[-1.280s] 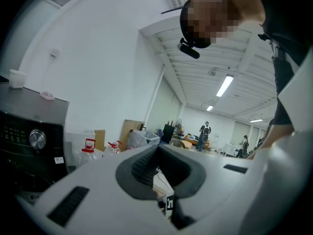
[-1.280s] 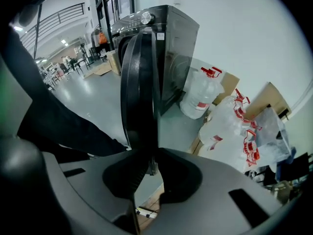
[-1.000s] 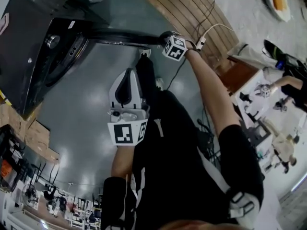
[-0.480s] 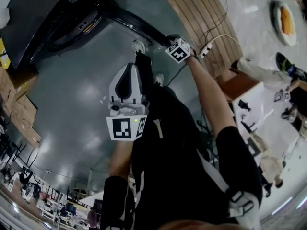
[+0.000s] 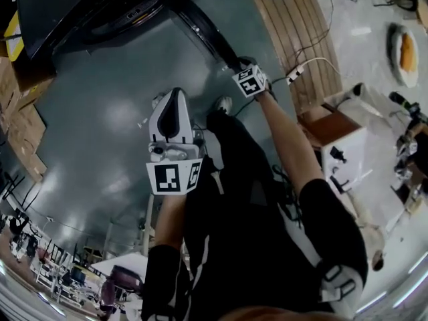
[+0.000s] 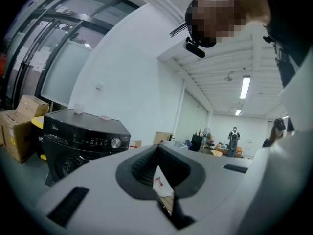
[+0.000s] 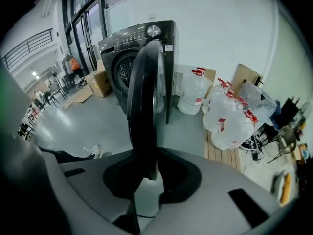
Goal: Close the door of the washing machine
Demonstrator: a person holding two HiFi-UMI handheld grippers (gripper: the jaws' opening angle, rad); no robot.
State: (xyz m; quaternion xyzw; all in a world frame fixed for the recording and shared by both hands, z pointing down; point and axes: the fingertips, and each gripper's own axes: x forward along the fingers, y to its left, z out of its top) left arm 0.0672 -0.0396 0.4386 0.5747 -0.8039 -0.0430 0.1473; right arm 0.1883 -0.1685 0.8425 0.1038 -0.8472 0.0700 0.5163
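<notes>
The black washing machine stands at the top left of the head view, its round door swung out toward me. My right gripper is shut on the door's outer edge. In the right gripper view the dark door rim runs edge-on between the jaws of the right gripper, with the machine behind it. My left gripper hangs in front of me over the floor, shut and empty. The left gripper view shows its jaws closed at the left gripper, and the machine lies to the left.
Cardboard boxes line the left side. A wooden platform with a cable and power strip lies right of the door, and white plastic bags stand on it. My own legs and a shoe are below the door.
The right gripper has travelled with the door edge in it, and the door has swung round toward the machine's front. The left gripper has moved along with my body, still shut.
</notes>
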